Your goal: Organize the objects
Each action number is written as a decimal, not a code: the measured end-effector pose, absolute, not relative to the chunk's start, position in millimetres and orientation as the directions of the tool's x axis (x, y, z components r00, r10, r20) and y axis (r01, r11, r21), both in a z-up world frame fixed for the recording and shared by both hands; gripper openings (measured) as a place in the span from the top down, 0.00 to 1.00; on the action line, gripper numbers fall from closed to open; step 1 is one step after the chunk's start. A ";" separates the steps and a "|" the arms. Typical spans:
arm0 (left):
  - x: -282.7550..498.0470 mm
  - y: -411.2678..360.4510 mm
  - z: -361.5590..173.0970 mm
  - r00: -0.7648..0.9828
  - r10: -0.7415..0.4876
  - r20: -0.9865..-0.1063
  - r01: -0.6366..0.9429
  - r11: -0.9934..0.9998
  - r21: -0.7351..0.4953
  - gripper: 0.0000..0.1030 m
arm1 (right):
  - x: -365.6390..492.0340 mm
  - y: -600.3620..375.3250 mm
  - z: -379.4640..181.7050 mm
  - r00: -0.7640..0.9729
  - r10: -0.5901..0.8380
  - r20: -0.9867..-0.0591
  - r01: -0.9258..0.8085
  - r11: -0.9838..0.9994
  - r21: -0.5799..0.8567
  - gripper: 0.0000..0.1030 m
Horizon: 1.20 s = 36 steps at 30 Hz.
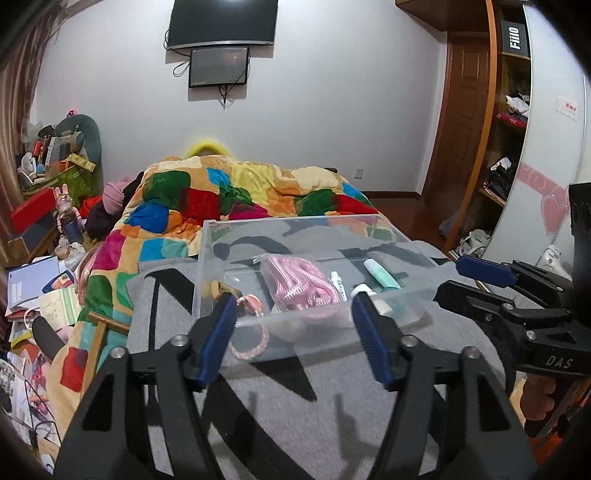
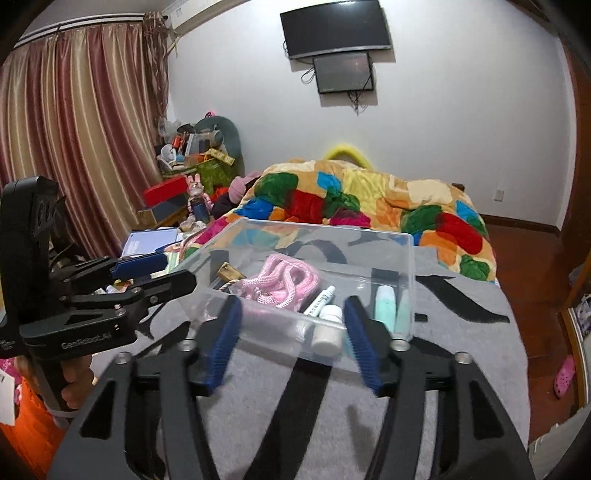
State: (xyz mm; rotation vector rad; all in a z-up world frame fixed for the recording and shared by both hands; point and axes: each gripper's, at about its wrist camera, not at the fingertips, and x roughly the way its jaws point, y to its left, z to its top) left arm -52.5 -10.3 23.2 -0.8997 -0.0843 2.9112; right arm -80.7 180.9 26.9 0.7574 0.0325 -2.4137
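A clear plastic box (image 1: 207,254) (image 2: 408,266) stands on a grey blanket (image 1: 295,406) on the bed. In it lie a pink rope (image 1: 299,277) (image 2: 284,277), a green tube (image 1: 382,275) (image 2: 384,302), a white bottle (image 2: 328,328), a thin white tube (image 1: 338,282) (image 2: 319,301) and a wooden piece (image 2: 231,273). My left gripper (image 1: 295,317) is open and empty, just short of the box's near wall. My right gripper (image 2: 291,321) is open and empty at the box's near edge. Each gripper also shows in the other's view, the right one (image 1: 491,280) and the left one (image 2: 155,273).
A colourful patchwork quilt (image 1: 240,199) (image 2: 369,199) lies bunched beyond the box. Cluttered books and boxes (image 1: 40,288) fill the left side. A wardrobe with shelves (image 1: 506,147) stands right. Curtains (image 2: 74,129) hang at the left wall, and a TV (image 2: 336,29) is on the far wall.
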 end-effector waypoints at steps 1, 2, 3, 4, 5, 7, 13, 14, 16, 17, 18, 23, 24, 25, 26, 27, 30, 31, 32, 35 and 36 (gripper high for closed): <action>-51.2 -10.0 22.1 -0.823 0.106 -0.558 -0.072 -0.994 -0.081 0.30 | -79.8 182.2 25.9 -0.658 -0.540 -0.526 0.551 -0.820 0.153 0.38; -49.4 -9.5 20.4 -0.824 0.105 -0.557 -0.071 -0.994 -0.083 0.28 | -78.6 183.9 23.9 -0.658 -0.539 -0.526 0.547 -0.822 0.158 0.36; -48.0 -8.9 18.2 -0.824 0.105 -0.557 -0.070 -0.994 -0.083 0.25 | -77.5 185.4 21.1 -0.658 -0.536 -0.528 0.541 -0.825 0.164 0.33; -47.1 -9.1 17.0 -0.824 0.105 -0.557 -0.070 -0.994 -0.084 0.22 | -77.2 186.3 19.7 -0.659 -0.534 -0.529 0.538 -0.827 0.165 0.31; -46.8 -8.9 15.4 -0.824 0.104 -0.557 -0.067 -0.994 -0.086 0.20 | -76.4 187.3 17.4 -0.661 -0.530 -0.531 0.533 -0.830 0.164 0.30; -46.4 -9.6 11.4 -0.823 0.103 -0.559 -0.060 -0.994 -0.096 0.19 | -74.2 187.7 12.0 -0.663 -0.518 -0.540 0.528 -0.835 0.153 0.30; -46.9 -9.5 0.1 -0.810 0.099 -0.578 -0.046 -0.993 -0.105 0.18 | -72.2 190.6 3.2 -0.661 -0.510 -0.550 0.526 -0.838 0.145 0.30; -47.1 -9.4 -1.0 -0.808 0.100 -0.581 -0.045 -0.993 -0.108 0.18 | -71.8 192.1 2.0 -0.659 -0.513 -0.550 0.527 -0.837 0.149 0.30; -48.0 -9.2 -3.2 -0.805 0.100 -0.585 -0.043 -0.993 -0.110 0.18 | -73.0 193.2 1.0 -0.656 -0.515 -0.552 0.526 -0.836 0.156 0.30; -48.0 -9.0 -3.9 -0.804 0.099 -0.586 -0.042 -0.993 -0.110 0.18 | -72.8 192.8 0.3 -0.656 -0.515 -0.552 0.525 -0.836 0.156 0.30; -48.4 -8.8 -4.9 -0.803 0.098 -0.589 -0.041 -0.993 -0.110 0.18 | -73.5 193.4 -0.2 -0.655 -0.515 -0.552 0.525 -0.837 0.158 0.30; -47.1 -7.2 -6.8 -0.800 0.100 -0.592 -0.042 -0.993 -0.111 0.18 | -74.7 194.0 -2.1 -0.654 -0.514 -0.555 0.520 -0.838 0.163 0.30; -46.7 -6.8 -6.7 -0.800 0.099 -0.591 -0.042 -0.993 -0.110 0.18 | -75.3 194.2 -2.2 -0.653 -0.514 -0.555 0.520 -0.838 0.164 0.30; -46.9 -6.9 -6.6 -0.801 0.099 -0.591 -0.042 -0.993 -0.109 0.18 | -75.3 194.0 -2.2 -0.653 -0.514 -0.556 0.520 -0.838 0.164 0.30; -46.5 -6.8 -6.4 -0.802 0.100 -0.590 -0.043 -0.993 -0.109 0.18 | -75.6 194.4 -2.2 -0.653 -0.515 -0.556 0.520 -0.838 0.165 0.30; -46.3 -6.5 -5.8 -0.802 0.100 -0.588 -0.044 -0.993 -0.109 0.18 | -76.0 194.8 -2.1 -0.652 -0.516 -0.555 0.520 -0.838 0.167 0.30; -45.6 -6.5 -4.5 -0.805 0.101 -0.585 -0.045 -0.993 -0.110 0.18 | -75.6 194.3 -1.5 -0.654 -0.517 -0.553 0.523 -0.837 0.164 0.30; -45.4 -6.6 -4.3 -0.806 0.101 -0.584 -0.045 -0.993 -0.110 0.17 | -75.1 193.7 -1.7 -0.654 -0.517 -0.553 0.523 -0.836 0.163 0.30; -45.1 -6.6 -4.1 -0.806 0.101 -0.583 -0.045 -0.993 -0.110 0.17 | -75.2 193.7 -1.5 -0.654 -0.518 -0.552 0.525 -0.836 0.162 0.30; -44.4 -7.2 -3.6 -0.807 0.102 -0.581 -0.046 -0.993 -0.110 0.17 | -73.8 193.2 -1.4 -0.654 -0.518 -0.551 0.525 -0.835 0.162 0.30; -44.3 -7.2 -3.6 -0.808 0.102 -0.581 -0.046 -0.993 -0.111 0.17 | -73.6 193.1 -1.4 -0.654 -0.519 -0.550 0.526 -0.835 0.162 0.30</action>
